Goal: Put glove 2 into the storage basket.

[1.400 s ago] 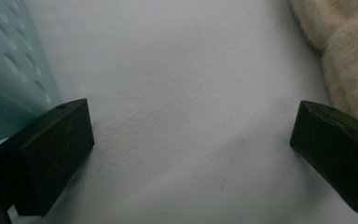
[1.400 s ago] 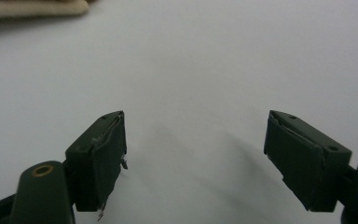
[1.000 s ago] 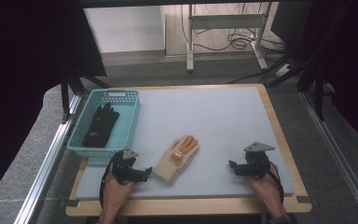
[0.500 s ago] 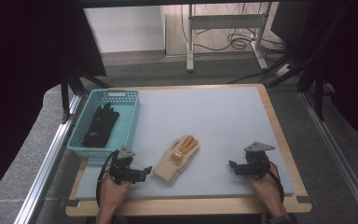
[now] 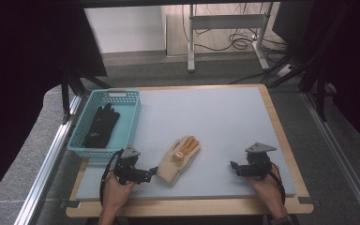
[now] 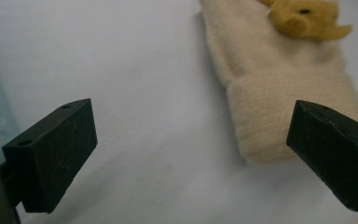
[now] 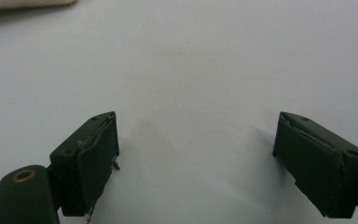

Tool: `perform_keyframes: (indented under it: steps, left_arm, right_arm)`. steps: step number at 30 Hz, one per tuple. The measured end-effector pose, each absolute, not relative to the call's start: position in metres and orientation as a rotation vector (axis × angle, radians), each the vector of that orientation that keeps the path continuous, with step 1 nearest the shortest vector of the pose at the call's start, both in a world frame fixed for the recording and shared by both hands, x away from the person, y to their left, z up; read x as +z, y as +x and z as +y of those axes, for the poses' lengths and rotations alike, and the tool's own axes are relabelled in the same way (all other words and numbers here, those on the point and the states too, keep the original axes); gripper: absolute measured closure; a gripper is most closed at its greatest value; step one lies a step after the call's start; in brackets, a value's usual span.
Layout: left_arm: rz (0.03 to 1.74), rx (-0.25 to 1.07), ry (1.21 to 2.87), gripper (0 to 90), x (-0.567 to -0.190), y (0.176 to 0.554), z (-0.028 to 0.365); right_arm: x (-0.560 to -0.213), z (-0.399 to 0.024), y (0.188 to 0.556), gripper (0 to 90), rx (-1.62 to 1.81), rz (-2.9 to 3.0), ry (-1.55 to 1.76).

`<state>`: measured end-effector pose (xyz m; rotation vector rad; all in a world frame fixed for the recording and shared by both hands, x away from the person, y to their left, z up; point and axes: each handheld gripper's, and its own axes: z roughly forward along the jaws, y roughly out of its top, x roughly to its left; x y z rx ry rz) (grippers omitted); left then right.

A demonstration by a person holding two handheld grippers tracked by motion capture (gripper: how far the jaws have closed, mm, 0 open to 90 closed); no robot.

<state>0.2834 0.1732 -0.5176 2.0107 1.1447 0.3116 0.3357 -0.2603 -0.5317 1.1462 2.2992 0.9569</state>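
Left gripper view: left claw (image 6: 191, 158) wide open, empty, beside cream glove (image 6: 279, 93)'s cuff.

teal basket (image 5: 131, 110), black glove (image 5: 101, 125) inside

— What's cut off in the left gripper view?
— The cream glove (image 6: 279, 88): its yellow fingertips run off the top edge, and the right jaw hides part of its cuff.
— And the right gripper view?
— Just a sliver of that glove at the top left edge, blurred.
— From the high view?
— The black glove (image 5: 101, 125) in the far-left basket (image 5: 133, 112) is too dark to tell its fingers apart.
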Motion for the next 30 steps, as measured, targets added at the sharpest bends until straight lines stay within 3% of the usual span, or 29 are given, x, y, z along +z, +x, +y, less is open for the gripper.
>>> perform_keyframes:
  steps: [22,30]
  left_arm:
    - [1.073,0.185,2.131,0.0,-0.507,0.314,0.103]
    - [1.107,0.241,2.229,0.7,-0.516,0.325,0.081]
  right_arm:
    - [-0.532,-0.26,0.336,13.4,0.959,2.299,1.145]
    - [-0.532,-0.26,0.336,13.3,0.959,2.299,1.145]
